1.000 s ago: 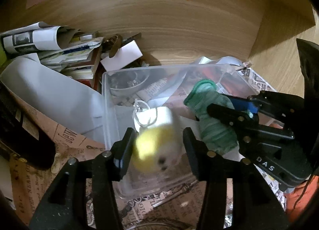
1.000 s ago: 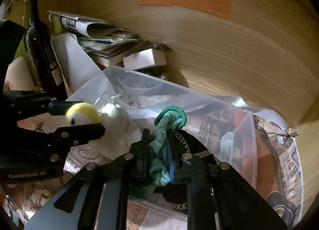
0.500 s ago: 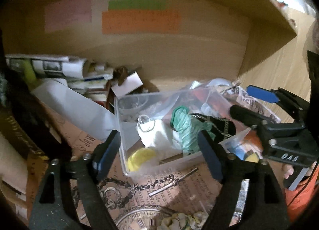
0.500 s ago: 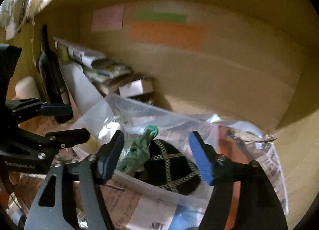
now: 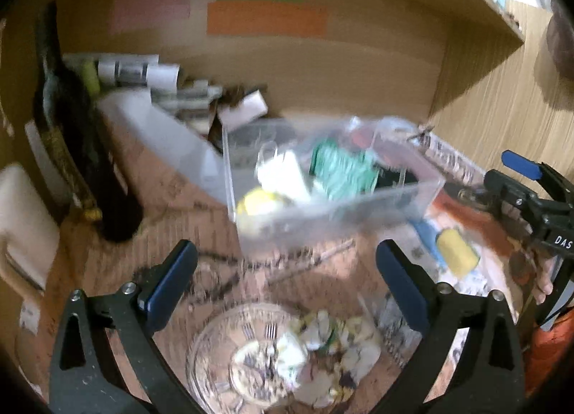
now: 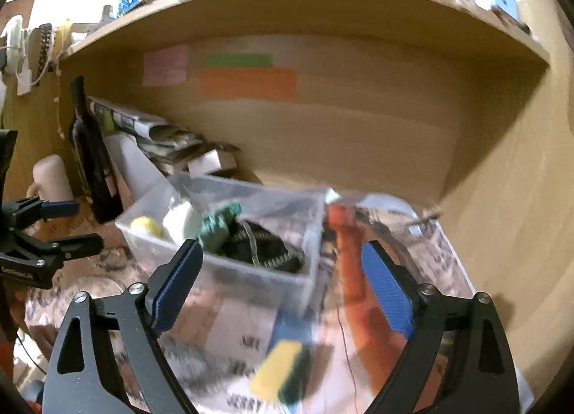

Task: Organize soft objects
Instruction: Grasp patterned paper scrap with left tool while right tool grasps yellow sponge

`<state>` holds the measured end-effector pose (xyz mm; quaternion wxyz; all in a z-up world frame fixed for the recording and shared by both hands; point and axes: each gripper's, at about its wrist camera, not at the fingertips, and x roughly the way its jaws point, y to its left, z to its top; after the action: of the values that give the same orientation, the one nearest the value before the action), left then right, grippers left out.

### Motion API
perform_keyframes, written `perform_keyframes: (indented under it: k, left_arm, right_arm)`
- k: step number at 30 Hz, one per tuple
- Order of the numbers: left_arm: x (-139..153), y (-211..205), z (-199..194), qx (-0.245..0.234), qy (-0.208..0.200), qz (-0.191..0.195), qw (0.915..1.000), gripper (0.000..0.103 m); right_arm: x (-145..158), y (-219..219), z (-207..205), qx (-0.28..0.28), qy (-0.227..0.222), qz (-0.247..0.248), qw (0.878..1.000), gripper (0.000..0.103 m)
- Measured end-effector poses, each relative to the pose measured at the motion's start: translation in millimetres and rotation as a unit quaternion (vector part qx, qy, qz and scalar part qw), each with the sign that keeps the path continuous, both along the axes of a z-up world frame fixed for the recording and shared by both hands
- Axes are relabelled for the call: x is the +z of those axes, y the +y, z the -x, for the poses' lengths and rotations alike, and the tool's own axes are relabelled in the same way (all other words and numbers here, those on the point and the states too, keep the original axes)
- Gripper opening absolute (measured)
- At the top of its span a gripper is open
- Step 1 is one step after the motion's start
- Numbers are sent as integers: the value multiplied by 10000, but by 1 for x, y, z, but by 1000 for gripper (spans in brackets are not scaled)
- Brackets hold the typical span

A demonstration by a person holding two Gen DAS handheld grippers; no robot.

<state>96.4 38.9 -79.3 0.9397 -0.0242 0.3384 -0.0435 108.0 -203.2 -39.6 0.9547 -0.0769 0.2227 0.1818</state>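
Grippers withdrawn, spread; toys left in bin (image 5: 323,206).

A yellow-and-white plush (image 5: 267,191), a green knit piece (image 5: 340,170) and a black patterned cap (image 6: 267,247) are held side by side in the clear bin (image 5: 358,209).

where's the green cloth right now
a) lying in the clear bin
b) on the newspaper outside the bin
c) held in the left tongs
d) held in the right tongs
a: the green cloth lies in the clear bin beside the white and yellow toy, and both the left tongs and right tongs are open and empty.
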Motion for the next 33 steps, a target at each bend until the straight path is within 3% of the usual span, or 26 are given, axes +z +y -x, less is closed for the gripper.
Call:
perform_keyframes:
  k: [7, 12, 13, 15, 18, 20, 24, 29, 33]
  left_arm:
    - [-44, 3, 7, 114, 634, 144, 9978, 101]
    - [-57, -1, 15, 138, 734, 190, 9970, 100]
    - [-58, -1, 17, 138, 730, 205, 9970, 99]
    - [-62, -4, 18, 72, 781, 261, 9966, 90]
    - [-69, -7, 17, -18, 954, 332, 9949, 69]
    - [-71, -8, 18, 14, 942, 367, 9949, 65]
    - [-72, -9, 16, -94, 981, 446, 9941, 31]
    - [-68, -6, 16, -108, 958, 530, 9939, 17]
    - [-55, -2, 17, -57, 765, 532, 9956, 15]
  right_arm:
    - [-43, -14, 5, -122, 640, -50, 9979, 89]
    - [-73, -18, 0, -203, 1183, -74, 9927, 88]
    - [-77, -19, 0, -222, 1257, -87, 9918, 83]
    - [-82, -20, -1, -230, 1387, -102, 9900, 72]
    - [-88, -22, -2, -205, 1544, -138, 9877, 54]
    - [-90, -23, -3, -185, 1608, -144, 9867, 38]
    - [-89, -22, 0, -190, 1542, -145, 9877, 30]
    - [-78, -20, 3, -164, 1317, -219, 9909, 29]
    - [-65, -18, 4, -128, 1118, -294, 9932, 29]
